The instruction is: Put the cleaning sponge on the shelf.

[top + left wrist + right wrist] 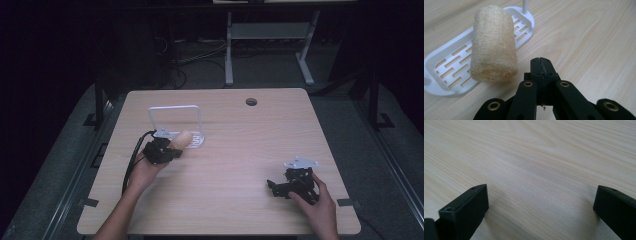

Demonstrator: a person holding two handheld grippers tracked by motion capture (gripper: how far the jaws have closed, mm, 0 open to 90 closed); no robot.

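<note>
A pale, rough loofah roll [494, 45] lay on its side across the white slotted rack [446, 65], its near end overhanging the rim, toward the left of the surface [240, 165].

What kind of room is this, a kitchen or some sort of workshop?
Probably a lab or test room: a bare wooden table in a dark room, loose cables on the floor behind it, and a metal stand.

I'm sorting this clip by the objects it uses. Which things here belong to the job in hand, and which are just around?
Part of the job:
- loofah roll, lying across the white slotted tray
- white slotted tray
- left gripper, shut, empty, beside the roll

Just around:
- right gripper, open over bare table
- cable hole
</note>
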